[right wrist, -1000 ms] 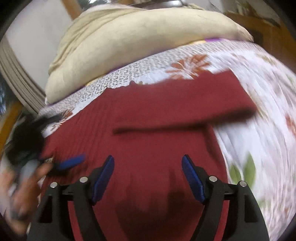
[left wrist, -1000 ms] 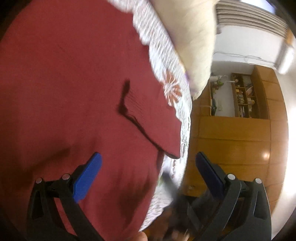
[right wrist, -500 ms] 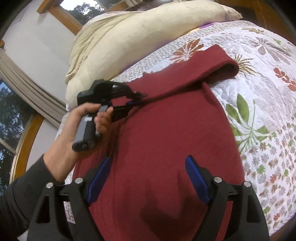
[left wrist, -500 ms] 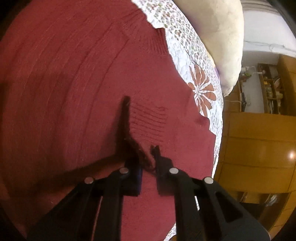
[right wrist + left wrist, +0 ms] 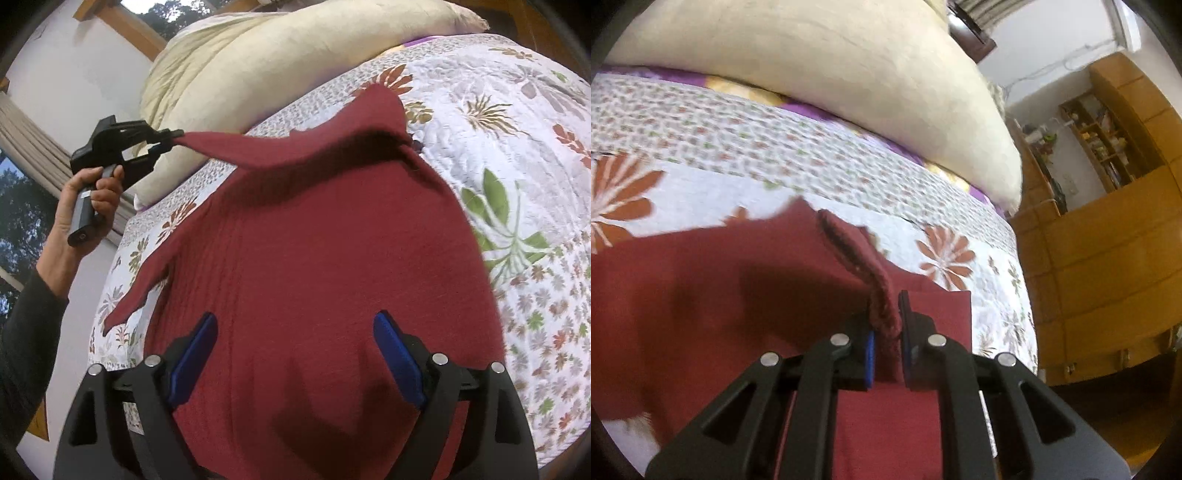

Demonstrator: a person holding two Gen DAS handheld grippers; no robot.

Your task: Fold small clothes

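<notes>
A dark red knitted sweater [image 5: 332, 251] lies spread on a floral quilt [image 5: 517, 155]. My left gripper [image 5: 886, 332] is shut on the cuff of one sleeve [image 5: 879, 295]. In the right wrist view that same left gripper [image 5: 173, 138] holds the sleeve [image 5: 280, 147] lifted and stretched out to the left above the sweater's top. The other sleeve [image 5: 147, 277] lies flat at the left. My right gripper [image 5: 295, 354] hovers open over the sweater's lower body, with nothing between its blue pads [image 5: 395, 362].
A large cream pillow [image 5: 277, 66] lies along the far side of the bed. Wooden cabinets and shelves [image 5: 1108, 221] stand beyond the bed's edge. A window and curtain [image 5: 33, 147] are at the left. A person's hand and dark sleeve [image 5: 55, 251] hold the left gripper.
The left gripper went from open to shut on the sleeve cuff, then lifted and pulled the sleeve out to the left. The right gripper stayed open over the lower body.
</notes>
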